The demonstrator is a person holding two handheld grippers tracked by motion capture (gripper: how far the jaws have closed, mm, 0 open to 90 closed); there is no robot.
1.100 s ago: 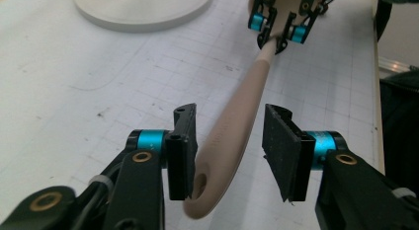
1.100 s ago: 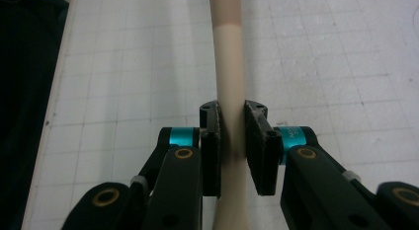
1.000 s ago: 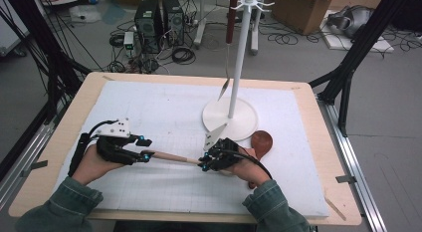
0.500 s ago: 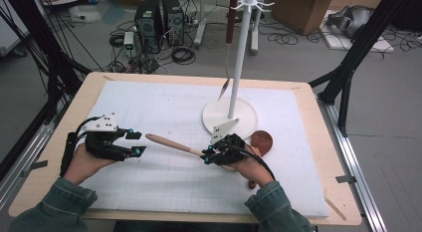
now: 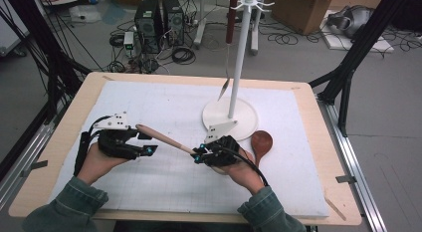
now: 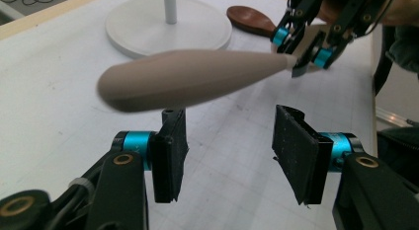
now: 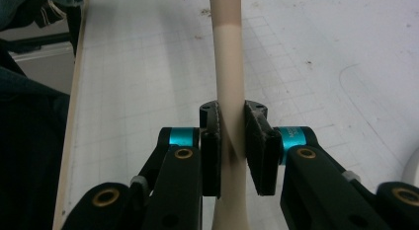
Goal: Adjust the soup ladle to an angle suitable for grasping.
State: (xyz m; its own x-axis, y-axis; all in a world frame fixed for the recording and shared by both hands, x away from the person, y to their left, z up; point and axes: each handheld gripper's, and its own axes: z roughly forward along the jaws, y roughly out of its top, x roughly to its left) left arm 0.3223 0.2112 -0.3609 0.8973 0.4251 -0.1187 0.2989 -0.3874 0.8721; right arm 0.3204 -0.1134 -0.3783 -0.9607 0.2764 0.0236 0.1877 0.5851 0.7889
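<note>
Wooden spoon (image 5: pixel 209 147) lay slanted above the white gridded mat (image 5: pixel 164 107) on the worktop (image 5: pixel 64 137), its dark brown bowl (image 5: pixel 261 141) at about four o'clock from the white round base (image 5: pixel 246 120) of the utensil stand (image 5: pixel 238 67) and resting just beside that base. Its pale, smooth, rounded handle (image 6: pixel 197 77) rose toward ten o'clock, and the butt end reached over the left tool.

Right tool (image 5: pixel 199 156) was clamped on the handle's narrow part; in the right gripper view the two black ribbed pads (image 7: pixel 210 151) pressed on the beige shaft (image 7: pixel 230 92) from both sides.

Left tool (image 5: pixel 149 145) stood with its jaws apart, having just been closing a little, with nothing pressed between them. In the left gripper view the thick, tapered handle end hung just beyond and above the gap, near the left pad (image 6: pixel 170 156) and not touching either one.

From the stand's thin white pole a utensil with a dark reddish handle (image 5: pixel 229 18) and a slim metal shaft (image 5: pixel 225 77) hung down at twelve o'clock from the spoon's bowl.
</note>
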